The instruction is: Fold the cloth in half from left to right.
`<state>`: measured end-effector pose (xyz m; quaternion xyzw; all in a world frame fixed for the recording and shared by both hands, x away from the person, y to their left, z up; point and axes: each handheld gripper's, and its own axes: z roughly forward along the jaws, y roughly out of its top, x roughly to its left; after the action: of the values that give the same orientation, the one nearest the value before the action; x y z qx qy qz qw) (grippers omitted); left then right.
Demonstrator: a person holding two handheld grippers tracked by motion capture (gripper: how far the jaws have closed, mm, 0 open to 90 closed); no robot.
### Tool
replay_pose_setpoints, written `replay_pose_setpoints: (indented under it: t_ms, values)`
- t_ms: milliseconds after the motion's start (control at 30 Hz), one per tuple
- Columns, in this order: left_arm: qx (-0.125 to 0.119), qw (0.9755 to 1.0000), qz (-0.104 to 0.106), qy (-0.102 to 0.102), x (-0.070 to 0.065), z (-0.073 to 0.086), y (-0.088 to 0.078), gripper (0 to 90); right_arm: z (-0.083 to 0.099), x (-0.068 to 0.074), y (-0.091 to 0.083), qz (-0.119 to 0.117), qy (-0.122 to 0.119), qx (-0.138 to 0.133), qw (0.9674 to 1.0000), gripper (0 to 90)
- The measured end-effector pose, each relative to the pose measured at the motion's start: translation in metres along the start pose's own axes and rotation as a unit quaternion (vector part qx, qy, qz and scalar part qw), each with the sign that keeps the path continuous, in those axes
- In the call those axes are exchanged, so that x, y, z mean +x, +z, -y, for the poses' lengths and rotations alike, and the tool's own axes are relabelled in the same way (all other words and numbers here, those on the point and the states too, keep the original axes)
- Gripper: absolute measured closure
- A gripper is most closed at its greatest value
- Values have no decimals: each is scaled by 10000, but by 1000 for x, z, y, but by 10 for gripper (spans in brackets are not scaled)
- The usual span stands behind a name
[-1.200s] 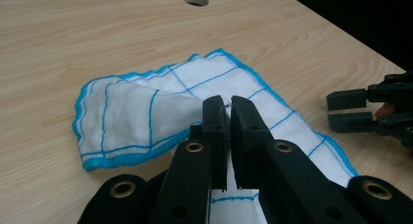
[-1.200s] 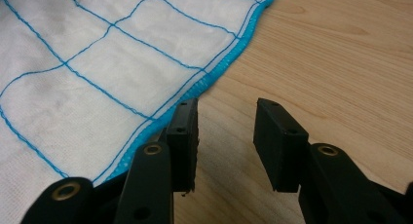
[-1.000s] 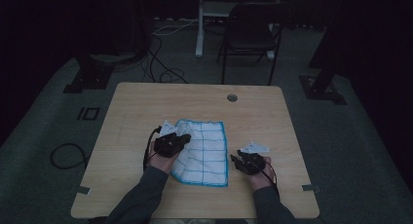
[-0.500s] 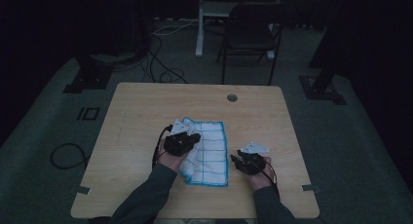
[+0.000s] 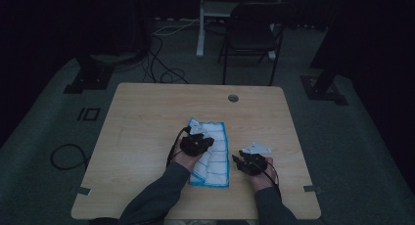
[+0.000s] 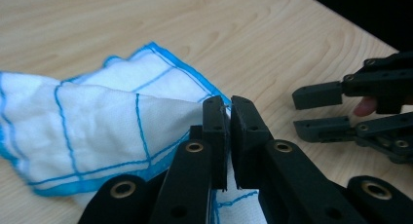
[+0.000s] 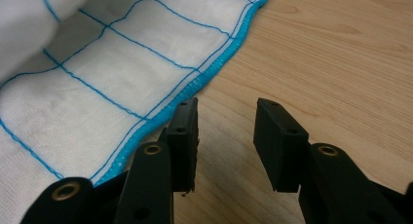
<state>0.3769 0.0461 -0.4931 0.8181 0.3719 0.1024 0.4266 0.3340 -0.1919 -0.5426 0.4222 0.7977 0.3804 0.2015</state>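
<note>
step: folding cloth (image 5: 213, 154) | left gripper (image 6: 228, 118) pinching its edge | right gripper (image 7: 226, 139) half open, empty, beside cloth | next: lay fold flat

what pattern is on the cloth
White with a thin blue grid and a blue edge; the cloth shows best in the right gripper view.

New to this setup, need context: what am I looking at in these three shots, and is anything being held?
No robot here: a person holds a hand-operated claw in each hand at a wooden table. One picture looks down from above; the other two come from cameras riding on each claw. A white cloth with blue lines lies on the table. The left claw is shut on a lifted fold of the cloth. The right claw is open, empty, beside the cloth's edge.
</note>
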Motion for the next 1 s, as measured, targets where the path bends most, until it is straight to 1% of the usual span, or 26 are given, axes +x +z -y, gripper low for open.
replay_pose_setpoints:
  t_ms: [67, 133, 167, 200, 233, 300, 400, 433, 467, 500, 633, 733, 800, 833, 933, 1000]
  values:
    - [85, 10000, -17, 39, -2, 1, 7, 862, 0, 0, 0, -1, 2, 6, 10000, 614]
    - [192, 9998, 7, 49, -2, 2, 14, 861, 0, 0, 0, 2, 1, 12, 10000, 614]
    - [254, 9997, 56, 46, -2, 2, 17, 852, 0, 0, 0, 3, -3, 14, 10000, 614]
    - [273, 9996, 103, 28, -2, 3, 19, 829, 0, 0, 0, 4, -6, 12, 10000, 614]
    - [276, 9996, 114, 17, -2, 4, 19, 778, 0, 0, 0, 2, -3, 12, 10000, 613]
    - [233, 9997, 113, -30, -2, 4, 14, 717, 0, -1, 0, 0, 10, 2, 10000, 614]
    - [93, 9999, 116, -63, -2, 5, -3, 702, 0, -1, 0, 9, 15, -5, 10000, 614]
    - [63, 9999, 102, -56, -1, 6, -7, 703, 0, -1, 0, 9, 3, -12, 10000, 614]
    - [63, 9999, 102, -56, -1, 6, -7, 703, 0, -1, 0, 9, 3, -12, 10000, 614]
    - [47, 10000, 46, -29, 0, 8, -15, 703, 0, -1, 0, 9, -3, -11, 10000, 613]
    - [38, 9999, -134, -3, 4, 22, -33, 753, 0, 0, 0, 8, 9, -1, 10000, 613]
    - [120, 9997, -214, 78, 6, 36, -39, 837, 0, 0, 0, 10, -12, 12, 10000, 613]
    - [221, 9994, -260, 101, 8, 45, -38, 877, 0, 1, 1, 11, -10, 19, 10000, 612]
    - [257, 9993, -257, 60, 8, 49, -37, 893, 0, 1, 1, 10, -6, 23, 10000, 612]
    - [360, 9991, -234, 28, 9, 57, -33, 900, 0, 1, 1, 11, -7, 21, 10000, 611]
    - [389, 9991, -191, 29, 6, 62, -31, 900, 0, 1, 0, 12, -4, 20, 10000, 611]
